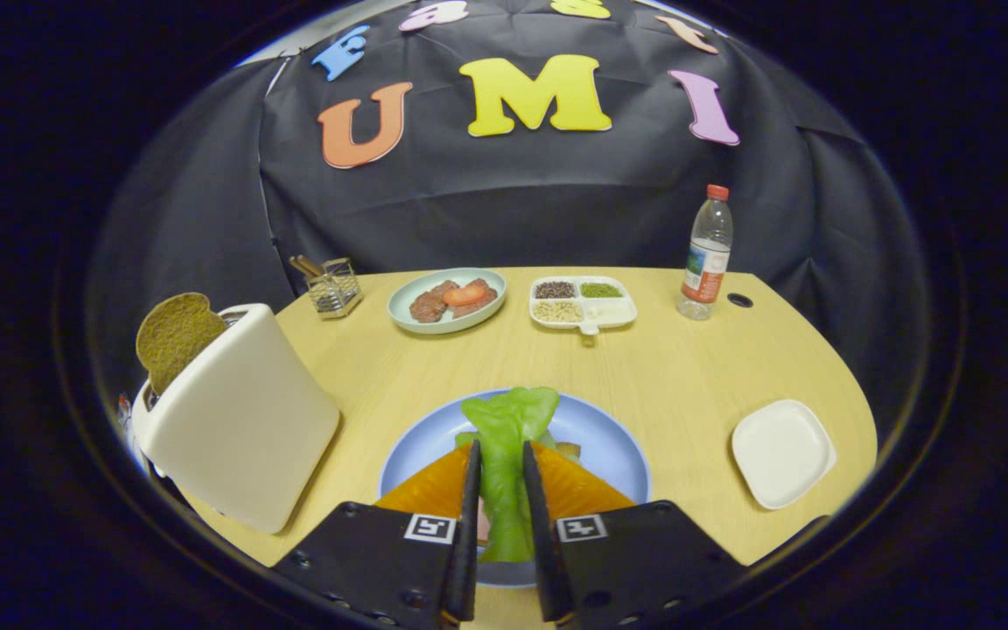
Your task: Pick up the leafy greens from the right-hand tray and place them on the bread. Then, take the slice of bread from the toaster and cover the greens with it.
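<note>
The fingers (500, 490) were clamped tight on the leafy greens (506, 455), held right over the blue plate (609, 437) on the bench (661, 367). Brown bread slice (173, 336) was sticking up out of the white toaster (241, 420), and the square white tray (782, 452) sat off to the right.

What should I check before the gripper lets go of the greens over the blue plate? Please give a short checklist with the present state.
1. Leafy greens held between both fingers of the gripper: ok.
2. Greens over the blue plate: ok.
3. Bread lying under the greens: cannot tell.
4. White tray to the right already emptied: ok.
5. Bread slice standing out of the toaster, ready for later: ok.
</note>
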Motion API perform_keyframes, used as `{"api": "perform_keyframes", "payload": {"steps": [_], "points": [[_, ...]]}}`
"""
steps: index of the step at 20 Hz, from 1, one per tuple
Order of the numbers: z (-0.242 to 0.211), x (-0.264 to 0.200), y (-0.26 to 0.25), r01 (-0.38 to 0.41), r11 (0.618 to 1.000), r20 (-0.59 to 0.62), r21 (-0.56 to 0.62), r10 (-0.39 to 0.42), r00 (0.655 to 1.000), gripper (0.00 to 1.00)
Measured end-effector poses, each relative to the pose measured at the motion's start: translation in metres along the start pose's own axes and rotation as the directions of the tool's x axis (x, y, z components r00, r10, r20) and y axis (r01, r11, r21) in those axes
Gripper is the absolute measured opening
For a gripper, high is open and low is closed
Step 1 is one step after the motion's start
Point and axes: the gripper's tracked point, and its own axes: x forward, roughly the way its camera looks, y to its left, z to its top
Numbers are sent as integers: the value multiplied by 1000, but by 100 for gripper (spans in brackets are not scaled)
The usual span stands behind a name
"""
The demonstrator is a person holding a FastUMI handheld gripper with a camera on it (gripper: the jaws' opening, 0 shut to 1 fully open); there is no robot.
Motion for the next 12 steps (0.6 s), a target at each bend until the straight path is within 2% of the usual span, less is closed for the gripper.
{"api": "perform_keyframes", "payload": {"steps": [1,3,4,7,10,12], "points": [[2,-3,3,-7,1000,5,1,7,1000,37],[5,-4,8,-20,1000,12,5,20,1000,40],[6,-5,10,-24,1000,14,4,23,1000,45],[13,-12,14,-21,1000,58,-5,22,998,73],[27,-26,13,15,1000,137,-11,-13,991,96],[38,-41,14,36,999,183,-9,-33,983,98]]}}
